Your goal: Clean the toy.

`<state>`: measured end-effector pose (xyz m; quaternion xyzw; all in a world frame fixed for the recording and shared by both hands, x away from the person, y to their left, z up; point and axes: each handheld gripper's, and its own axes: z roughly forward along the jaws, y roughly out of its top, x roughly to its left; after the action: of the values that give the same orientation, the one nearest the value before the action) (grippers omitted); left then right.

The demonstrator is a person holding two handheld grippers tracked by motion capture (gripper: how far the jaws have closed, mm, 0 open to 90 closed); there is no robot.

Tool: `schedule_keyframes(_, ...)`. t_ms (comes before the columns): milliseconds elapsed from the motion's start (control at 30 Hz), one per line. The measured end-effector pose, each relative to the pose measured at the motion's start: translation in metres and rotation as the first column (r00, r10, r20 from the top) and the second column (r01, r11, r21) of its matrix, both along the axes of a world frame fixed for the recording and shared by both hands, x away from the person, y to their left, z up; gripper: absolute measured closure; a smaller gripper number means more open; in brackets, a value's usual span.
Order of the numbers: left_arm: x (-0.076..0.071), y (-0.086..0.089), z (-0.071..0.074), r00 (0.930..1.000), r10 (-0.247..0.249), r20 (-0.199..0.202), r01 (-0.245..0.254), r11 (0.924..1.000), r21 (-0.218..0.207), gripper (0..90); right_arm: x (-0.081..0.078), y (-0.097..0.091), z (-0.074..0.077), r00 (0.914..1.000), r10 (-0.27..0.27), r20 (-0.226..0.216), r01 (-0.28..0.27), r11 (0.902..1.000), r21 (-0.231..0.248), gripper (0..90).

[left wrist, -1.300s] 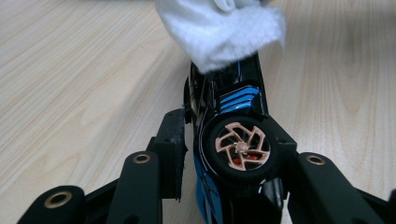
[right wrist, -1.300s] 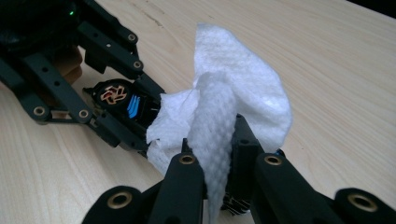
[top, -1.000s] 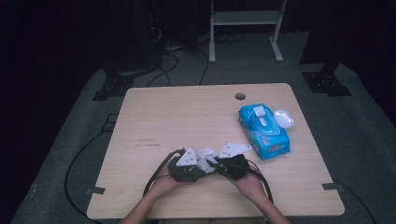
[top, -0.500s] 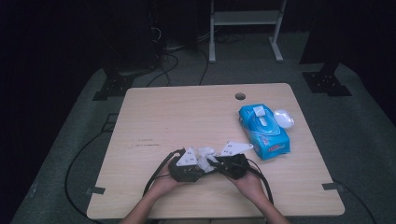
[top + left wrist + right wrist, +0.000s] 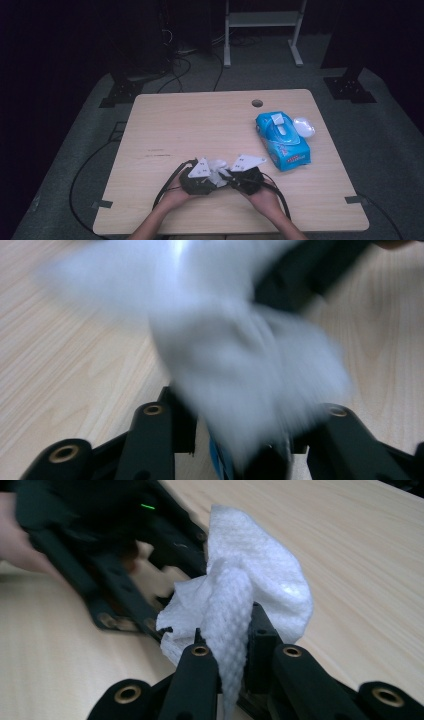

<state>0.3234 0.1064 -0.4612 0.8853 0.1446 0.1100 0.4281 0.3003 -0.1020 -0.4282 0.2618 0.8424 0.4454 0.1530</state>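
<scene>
1. I hold the white wet wipe [image 5: 218,169] between both grippers, low over the near edge of the wooden table [image 5: 200,125], so that I can work on it with two points of grip.
2. My right gripper [image 5: 227,645] is pressed together on one bunched end of the wipe; the cloth runs down between its black jaws, so this end cannot slip.
3. My left gripper [image 5: 240,440] has just been closing its jaws, and the wipe lies between them. The picture is blurred there, but I judge that the pads now pinch the other end.
4. The two grippers face each other, almost touching, because the wipe is small and crumpled.
5. The blue wipes pack [image 5: 282,141] lies well apart at the right, with a small white case [image 5: 303,126] just beside it, which leaves room for the work.
</scene>
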Motion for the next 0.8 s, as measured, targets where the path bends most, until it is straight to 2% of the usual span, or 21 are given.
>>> schedule_keyframes(33, 0.0, 0.001, 0.0, 1.0, 0.003, 0.002, -0.003, 1.0, 0.002, 62.9, 0.003, -0.007, -0.001, 0.9998, -0.02, 0.008, 0.021, 0.9997, -0.009, 84.3)
schedule_keyframes(100, 0.0, 0.002, 0.0, 1.0, 0.001, 0.001, -0.001, 1.0, 0.005, 63.5, 0.007, -0.021, 0.0, 0.9976, -0.068, -0.01, 0.069, 0.9976, 0.009, 84.3)
schedule_keyframes(133, 0.0, 0.001, 0.001, 1.0, 0.001, 0.004, -0.001, 1.0, 0.008, 63.6, 0.007, -0.025, 0.0, 0.9963, -0.086, -0.002, 0.086, 0.9963, -0.002, 84.3)
schedule_keyframes(533, 0.0, 0.006, 0.003, 0.9999, -0.01, -0.007, 0.01, 0.9999, 0.014, 64.7, 0.01, -0.045, 0.001, 0.9881, -0.154, 0.002, 0.154, 0.9881, -0.012, 84.2)
schedule_keyframes(667, 0.001, 0.006, 0.003, 0.9999, -0.011, -0.012, 0.011, 0.9998, 0.018, 64.8, 0.01, -0.045, 0.0, 0.9882, -0.153, -0.008, 0.153, 0.9882, 0.008, 84.2)
schedule_keyframes(733, 0.001, 0.005, 0.004, 0.9998, -0.008, -0.018, 0.008, 0.9996, 0.026, 64.5, 0.009, -0.038, -0.001, 0.9921, -0.124, -0.019, 0.125, 0.9918, 0.028, 84.2)
schedule_keyframes(767, 0.001, 0.005, 0.004, 0.9996, -0.003, -0.028, 0.003, 0.9997, 0.025, 63.8, 0.008, -0.035, -0.001, 0.9921, -0.125, -0.005, 0.125, 0.9919, 0.024, 84.2)
schedule_keyframes(800, 0.001, 0.004, 0.004, 0.9992, -0.003, -0.039, 0.004, 0.9997, 0.023, 60.6, 0.007, -0.03, -0.001, 0.9946, -0.103, -0.011, 0.103, 0.9942, 0.031, 84.2)
